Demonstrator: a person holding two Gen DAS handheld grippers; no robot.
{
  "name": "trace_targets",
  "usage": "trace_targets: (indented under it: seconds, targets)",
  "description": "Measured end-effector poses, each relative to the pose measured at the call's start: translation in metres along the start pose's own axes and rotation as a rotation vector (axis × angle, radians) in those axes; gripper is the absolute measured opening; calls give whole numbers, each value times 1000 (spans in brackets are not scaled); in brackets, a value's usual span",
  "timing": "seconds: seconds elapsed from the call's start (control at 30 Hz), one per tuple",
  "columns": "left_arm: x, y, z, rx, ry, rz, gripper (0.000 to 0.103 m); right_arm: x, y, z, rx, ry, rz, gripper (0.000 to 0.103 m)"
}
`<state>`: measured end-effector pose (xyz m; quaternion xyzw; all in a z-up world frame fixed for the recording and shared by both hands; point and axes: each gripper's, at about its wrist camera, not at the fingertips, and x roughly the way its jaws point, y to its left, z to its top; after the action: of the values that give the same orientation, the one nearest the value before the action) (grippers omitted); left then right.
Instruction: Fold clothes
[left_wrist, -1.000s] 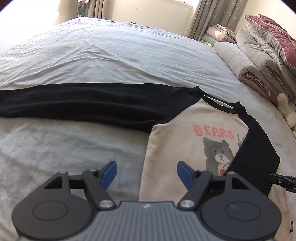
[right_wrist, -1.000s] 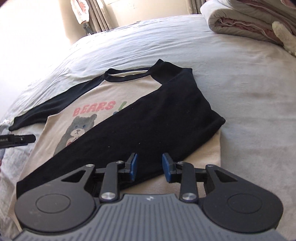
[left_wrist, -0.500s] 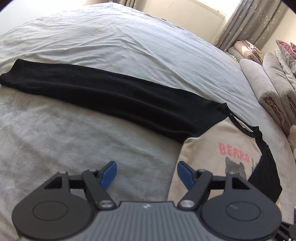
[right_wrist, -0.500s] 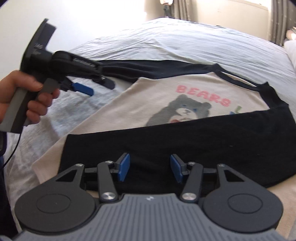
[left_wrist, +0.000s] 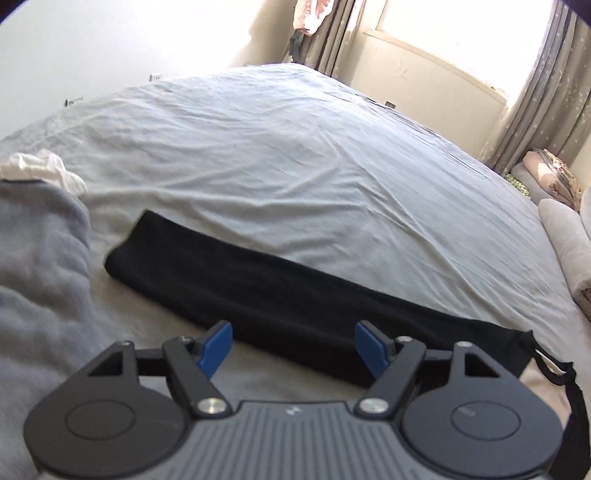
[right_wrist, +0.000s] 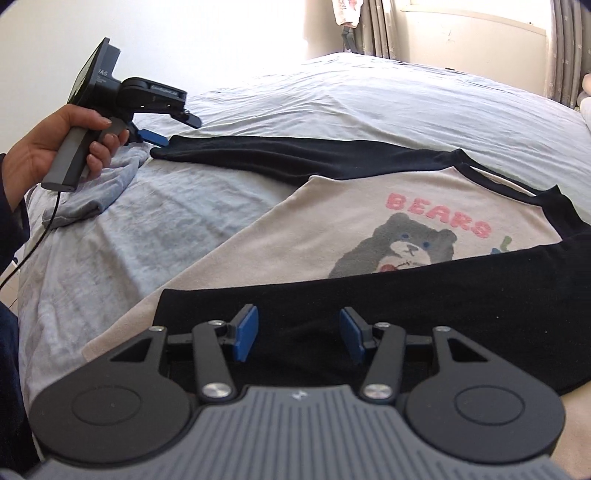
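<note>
Over on the left side of the bed (left_wrist: 295, 155), the left gripper (right_wrist: 173, 127) has swung away from the printed front of the shirt (right_wrist: 332, 229) and now hangs by the far cuff of the stretched-out sleeve (left_wrist: 280, 295). A second ago it was looking down at the bear print; now its own view shows only the black sleeve running across the sheet, with a rumpled grey-blue garment (left_wrist: 40, 280) just beside the cuff. Its jaws stand wide and nothing is between them; in the right wrist view the blue fingertips (right_wrist: 153, 137) sit just at the sleeve end, though I cannot tell whether they touch the cloth. A hand (right_wrist: 55, 147) holds the handle there.

The shirt lies flat, face up, in the middle of the bed, collar toward the window.

To the right, the right gripper (right_wrist: 299, 334) has widened its jaws from a narrower gap to about half open and has come round to face along the shirt. It grips nothing: the folded sleeve (right_wrist: 406, 314) lies across the lower part of the front beneath it, clear of the pads.

As I read it, one sleeve is already folded in and let go, and the left side is lining up to pick up the other cuff and bring it across.
</note>
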<state>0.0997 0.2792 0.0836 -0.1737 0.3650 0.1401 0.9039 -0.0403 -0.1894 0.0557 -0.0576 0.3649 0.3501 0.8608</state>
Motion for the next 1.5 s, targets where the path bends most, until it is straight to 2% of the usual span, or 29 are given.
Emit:
trace_targets:
  seconds: [0.2,0.23,0.33,0.43,0.6,0.67,0.77,0.8,0.83,0.9,1.0,1.13,1.2,1.37,1.5]
  targets:
    - [32,73,53,52,-15,114,73,3,-5,-1,8,-4,-32,54]
    - [40,86,59,28,-11,112,72,4,-5,-1,8,-3,-35,54]
    - [59,113,67,-59,37,46,68,8,-7,-2,10,6,-44,54]
    - [72,106,67,16,32,90,67,12,-8,-3,12,14,-51,54]
    - [90,101,72,77,0,95,64,13,-8,-4,5,12,-55,54]
    - [100,102,71,80,12,97,56,14,-9,-4,6,10,-54,54]
    - [108,101,67,95,-3,104,36,15,-9,-4,8,7,-56,54]
    - [109,101,66,103,-19,97,18,15,-9,-4,8,6,-56,54]
    - [108,101,67,97,-18,87,9,15,-9,-4,8,6,-56,54]
    - [106,99,69,93,-19,79,7,14,-9,-4,9,4,-55,54]
    - [89,93,76,96,-73,75,6,13,-10,-4,13,-1,-57,54]
    - [46,80,93,55,-181,13,6,9,-12,-3,26,-12,-59,54]
    - [23,68,101,40,-207,-27,6,7,-15,-2,44,-24,-59,54]
    - [-58,6,110,79,-276,-193,6,-7,-29,4,130,-83,-54,54]
    - [-131,-78,100,143,-320,-381,6,-23,-45,7,220,-148,-59,54]
